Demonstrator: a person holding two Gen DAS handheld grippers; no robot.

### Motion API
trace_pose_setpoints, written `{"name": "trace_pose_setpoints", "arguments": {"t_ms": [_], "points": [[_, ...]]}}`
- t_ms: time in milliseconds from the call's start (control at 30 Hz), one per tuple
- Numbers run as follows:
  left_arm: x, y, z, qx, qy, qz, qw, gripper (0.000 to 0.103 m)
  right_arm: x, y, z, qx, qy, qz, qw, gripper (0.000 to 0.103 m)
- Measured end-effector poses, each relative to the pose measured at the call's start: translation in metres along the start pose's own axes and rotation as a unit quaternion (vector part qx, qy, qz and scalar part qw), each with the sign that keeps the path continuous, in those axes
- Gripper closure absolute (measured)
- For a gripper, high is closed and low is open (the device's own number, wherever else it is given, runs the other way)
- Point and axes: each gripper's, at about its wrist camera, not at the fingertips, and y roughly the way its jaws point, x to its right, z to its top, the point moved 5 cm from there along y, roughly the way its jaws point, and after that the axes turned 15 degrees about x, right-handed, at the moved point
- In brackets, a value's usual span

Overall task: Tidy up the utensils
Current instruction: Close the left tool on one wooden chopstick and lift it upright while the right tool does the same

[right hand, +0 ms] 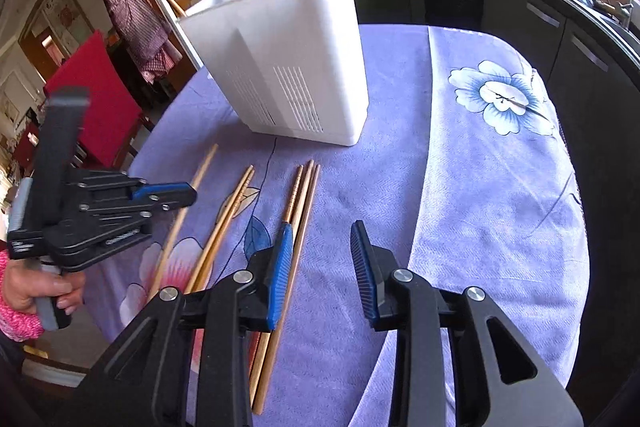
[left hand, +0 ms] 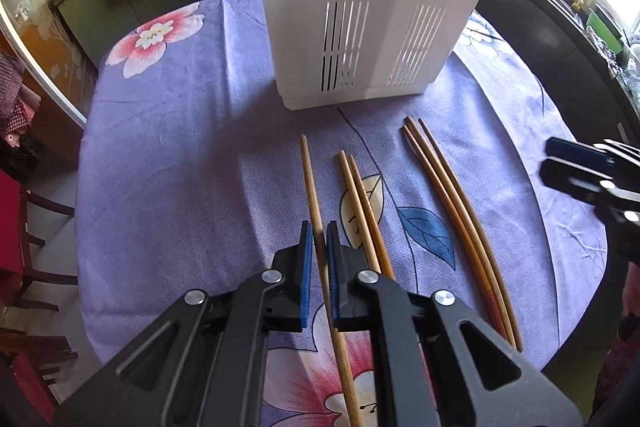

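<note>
Lay in front of the holder [left hand: 372,27]: single chopstick [left hand: 310,171], light, stiff, smooth. Straddled near mid-length by left gripper [left hand: 319,239], narrowly apart. Right gripper [right hand: 320,259] wide apart.

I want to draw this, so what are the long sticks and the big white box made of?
The chopsticks look like wood or bamboo: tan-brown, with a smooth, slightly shiny finish. The white holder looks like plastic: plain matte white walls with neat slots cut in. The tablecloth underneath looks like woven fabric, creased and printed with flowers.
</note>
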Motion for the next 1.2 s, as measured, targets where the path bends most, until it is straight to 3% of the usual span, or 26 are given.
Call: {"name": "trace_pose_setpoints", "arguments": {"t_ms": [200,633,967,1033,1200], "points": [[-0.004,-0.027,0.009,0.043,0.012,-0.002,0.9990,0.096,-0.008,0.048,-0.003,-0.048,-0.021,-0.020,0.998,0.078],[-0.008,-0.034,0.002,0.049,0.006,-0.025,0.9985,0.096,-0.025,0.079,-0.006,-0.084,-0.045,-0.047,0.994,0.081],[-0.010,-0.039,0.002,0.056,0.006,-0.028,0.9980,0.096,-0.045,0.093,-0.011,-0.090,-0.086,-0.070,0.990,0.088],[-0.011,-0.040,0.002,0.056,0.006,-0.029,0.9980,0.096,-0.046,0.095,-0.011,-0.090,-0.083,-0.068,0.990,0.095],[-0.014,-0.046,0.003,0.062,0.004,-0.029,0.9977,0.096,-0.040,0.081,-0.009,-0.071,-0.066,-0.062,0.993,0.097]]}}
